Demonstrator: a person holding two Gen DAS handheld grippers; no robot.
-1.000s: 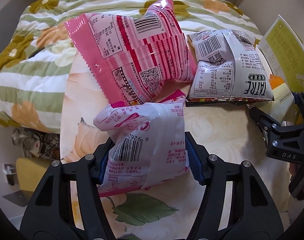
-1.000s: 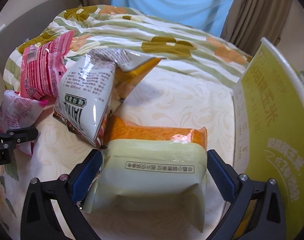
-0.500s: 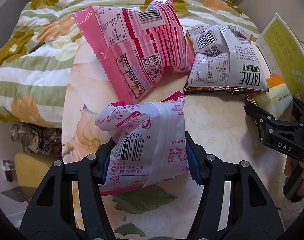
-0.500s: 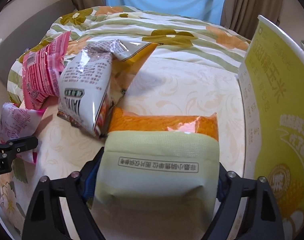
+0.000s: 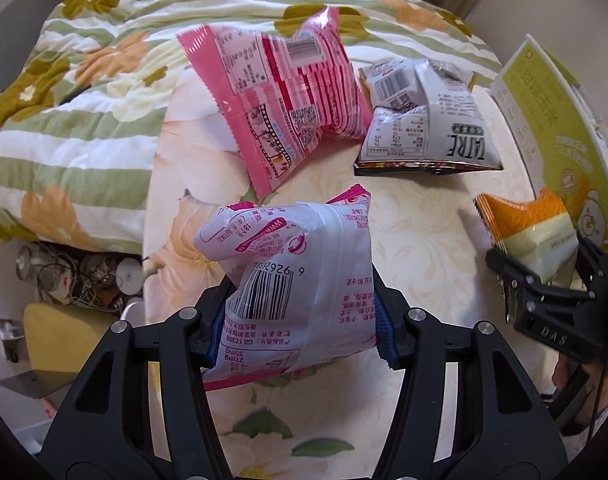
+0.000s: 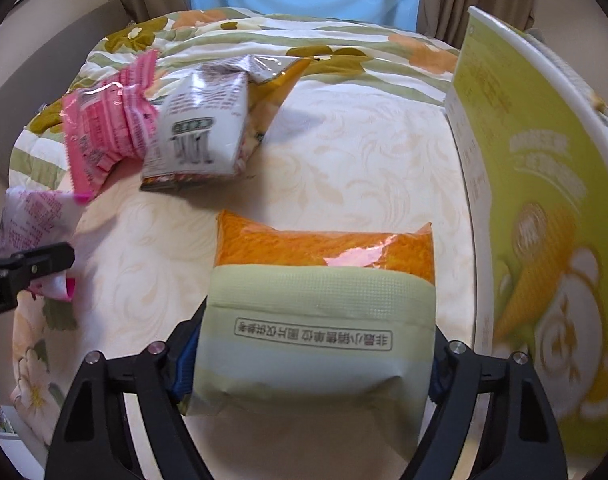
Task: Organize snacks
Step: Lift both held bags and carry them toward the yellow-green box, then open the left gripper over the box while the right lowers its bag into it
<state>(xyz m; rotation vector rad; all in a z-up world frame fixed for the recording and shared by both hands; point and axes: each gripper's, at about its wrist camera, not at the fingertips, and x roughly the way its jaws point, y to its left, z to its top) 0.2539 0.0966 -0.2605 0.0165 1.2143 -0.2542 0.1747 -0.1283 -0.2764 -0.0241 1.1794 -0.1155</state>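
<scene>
both grips just closed: left gripper fingers pinch the white-pink snack pack, right gripper fingers clamp the green-orange snack bag, each between its fingers above the bed; lift level toward the yellow-green box, don't crush.

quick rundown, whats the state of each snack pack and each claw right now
left claw: has just been closing, shut on the white and pink packet
white and pink packet: gripped, sealed
right claw: has just been closing, shut on the green and orange packet
green and orange packet: gripped, sealed
pink striped bag: lying on the bed, sealed
white bag: lying beside the pink one, crumpled
yellow-green box: standing on edge at the right
</scene>
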